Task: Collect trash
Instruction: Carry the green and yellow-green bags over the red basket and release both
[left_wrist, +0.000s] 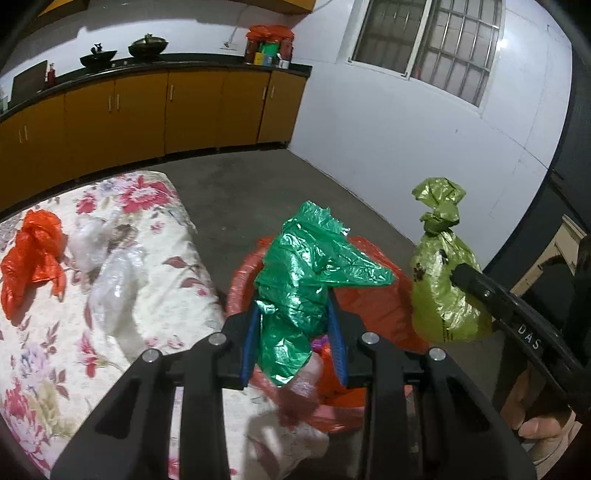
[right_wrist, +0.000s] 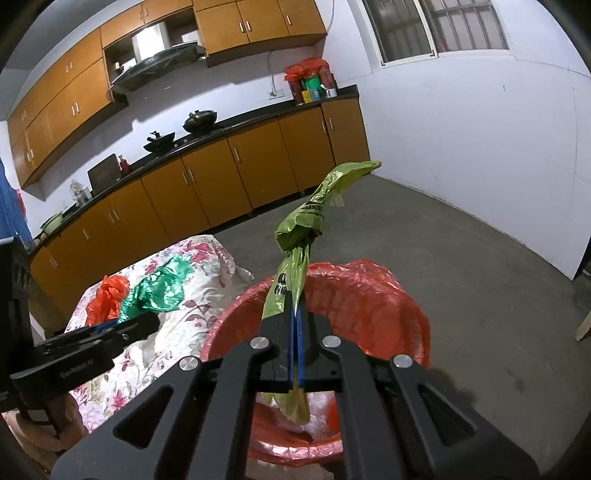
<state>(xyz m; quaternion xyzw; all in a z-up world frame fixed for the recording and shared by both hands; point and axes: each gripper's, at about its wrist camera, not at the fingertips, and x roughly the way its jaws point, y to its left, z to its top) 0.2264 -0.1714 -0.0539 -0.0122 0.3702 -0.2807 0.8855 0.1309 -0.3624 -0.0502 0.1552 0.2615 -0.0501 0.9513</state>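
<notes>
While both claws carry a load above the bin, we read the collection as partly done. The left claw (left_wrist: 293, 339) is clamped on a crumpled dark-green bag (left_wrist: 306, 273), its blue pads (left_wrist: 251, 343) pressing the plastic from both sides, and it hangs over the near rim of the red-lined bin (right_wrist: 369, 295). The right claw (right_wrist: 293, 332) has its jaws pressed together on the neck of a knotted light-green bag (left_wrist: 439, 291) — the knot and loose tail stand up beyond the fingertips, the lower end droops toward the bin's mouth. Inside the bin we make out clear and pale plastic already lying on the red liner, so some trash appears to have gone in. Neither held bag has been let go yet; both look placed for a drop, though the dark-green one sits nearer the bin's edge and the bed than its centre. Left to gather on the floral bed (left_wrist: 155, 236) beside the bin are an orange-red bag (left_wrist: 31, 254) and two clear plastic bags (left_wrist: 110, 273) lying just beside it. We judge that two releases and at least one more round of picking remain — light film of this kind may cling to the pads or drift as it falls.
</notes>
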